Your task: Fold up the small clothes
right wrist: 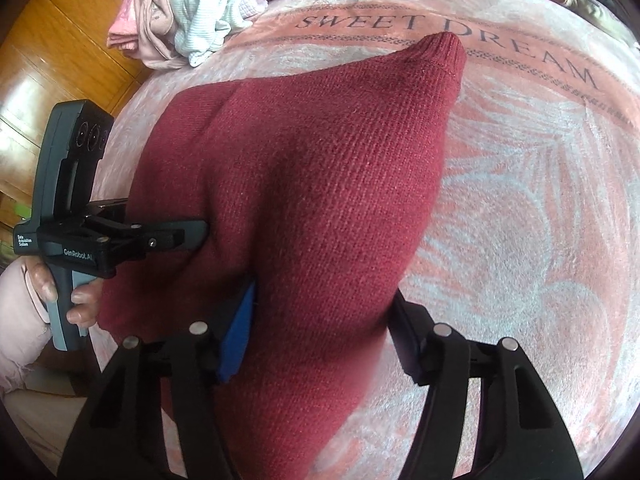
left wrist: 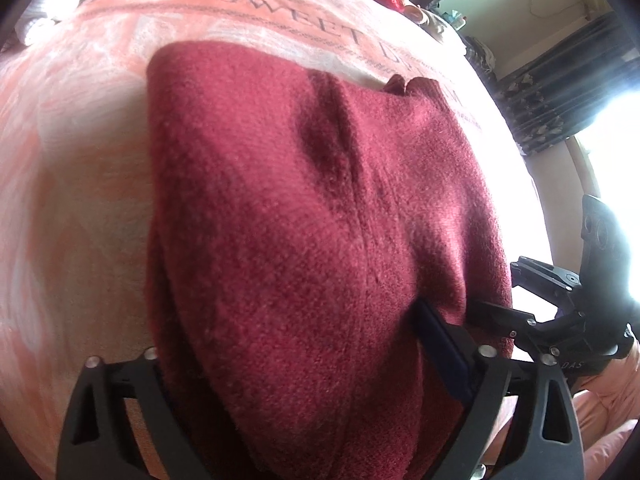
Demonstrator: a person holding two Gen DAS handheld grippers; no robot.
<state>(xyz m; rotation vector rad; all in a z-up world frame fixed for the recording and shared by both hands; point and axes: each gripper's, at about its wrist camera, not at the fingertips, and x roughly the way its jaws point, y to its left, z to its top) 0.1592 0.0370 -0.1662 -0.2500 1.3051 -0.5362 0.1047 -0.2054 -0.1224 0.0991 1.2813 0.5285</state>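
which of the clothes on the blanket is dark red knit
The maroon sweater lying in front of both tools; the heaped clothes at the blanket's far edge are pale pink, white and light blue.

The sweater (right wrist: 320,184) lay on the blanket (right wrist: 520,200), between the right gripper's (right wrist: 320,332) fingers. The left gripper (right wrist: 200,232) touched the sweater's left edge.

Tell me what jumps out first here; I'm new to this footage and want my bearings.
A dark red knitted sweater fills the middle of both views, lying on a pink blanket printed with SWEET DREAM. The right claw straddles its near edge, and the left claw meets the sweater's left side. A heap of pale clothes sits at the blanket's far left corner.
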